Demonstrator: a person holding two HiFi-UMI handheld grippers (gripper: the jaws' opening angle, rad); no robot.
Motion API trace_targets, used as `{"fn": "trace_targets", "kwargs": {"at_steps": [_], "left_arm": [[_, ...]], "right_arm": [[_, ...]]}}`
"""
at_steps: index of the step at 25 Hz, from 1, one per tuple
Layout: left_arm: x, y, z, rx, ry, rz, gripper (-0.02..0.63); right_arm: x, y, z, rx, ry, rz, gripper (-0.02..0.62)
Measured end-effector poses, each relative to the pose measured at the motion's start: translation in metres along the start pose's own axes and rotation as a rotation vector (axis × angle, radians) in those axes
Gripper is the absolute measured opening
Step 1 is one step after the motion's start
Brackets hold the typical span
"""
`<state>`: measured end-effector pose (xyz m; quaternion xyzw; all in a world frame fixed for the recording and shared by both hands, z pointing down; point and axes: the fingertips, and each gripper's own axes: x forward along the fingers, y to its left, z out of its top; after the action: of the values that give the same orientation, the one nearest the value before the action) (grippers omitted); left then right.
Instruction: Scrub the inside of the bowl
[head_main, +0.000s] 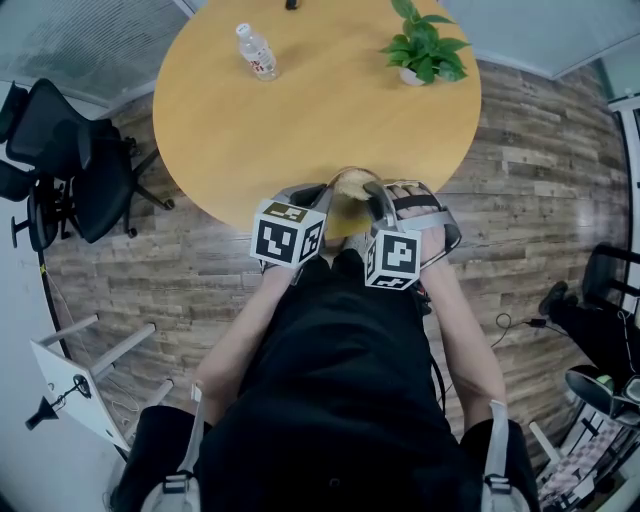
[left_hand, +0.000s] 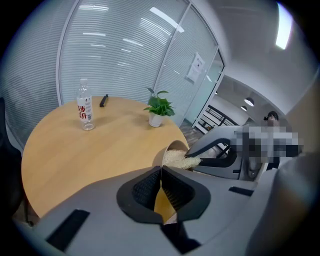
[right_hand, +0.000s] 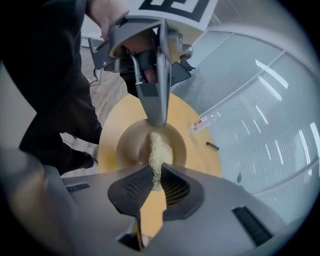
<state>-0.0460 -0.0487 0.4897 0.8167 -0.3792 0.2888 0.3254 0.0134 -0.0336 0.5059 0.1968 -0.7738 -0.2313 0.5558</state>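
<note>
A tan, round, wooden-looking bowl (right_hand: 131, 145) sits tilted at the near edge of the round light-wood table (head_main: 300, 110), just in front of the person's black-clad body. The left gripper (left_hand: 161, 187) has its jaws pressed together on the bowl's thin rim. The right gripper (right_hand: 156, 185) is clamped on a pale, fibrous scrubbing pad (right_hand: 159, 152), which reaches into the bowl's hollow and lies against its inner wall. Well apart on the far side stand a clear plastic water bottle (head_main: 257, 50) and a small green potted plant (head_main: 425, 45)
</note>
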Motion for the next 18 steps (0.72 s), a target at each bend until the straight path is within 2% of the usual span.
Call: {"fn": "trace_targets", "kwargs": {"at_steps": [5,12,15,18], "left_arm": [[-0.004,-0.004,0.009,0.027,-0.038,-0.005,0.017],[-0.009,-0.001,0.013,0.022,-0.064,-0.007,0.017],[-0.01,-0.001,0.015,0.017,-0.08,-0.011,0.017],[-0.012,0.002,0.015,-0.002,-0.096,-0.011,0.015]], "right_arm": [[0.006,0.014,-0.006,0.237,0.001,0.147,0.046],[-0.005,0.039,0.009,0.69,-0.099,0.472,0.046],[-0.005,0.043,0.014,0.882,-0.135,0.565,0.046],[-0.009,0.034,0.027,1.134,-0.244,0.651,0.046]]}}
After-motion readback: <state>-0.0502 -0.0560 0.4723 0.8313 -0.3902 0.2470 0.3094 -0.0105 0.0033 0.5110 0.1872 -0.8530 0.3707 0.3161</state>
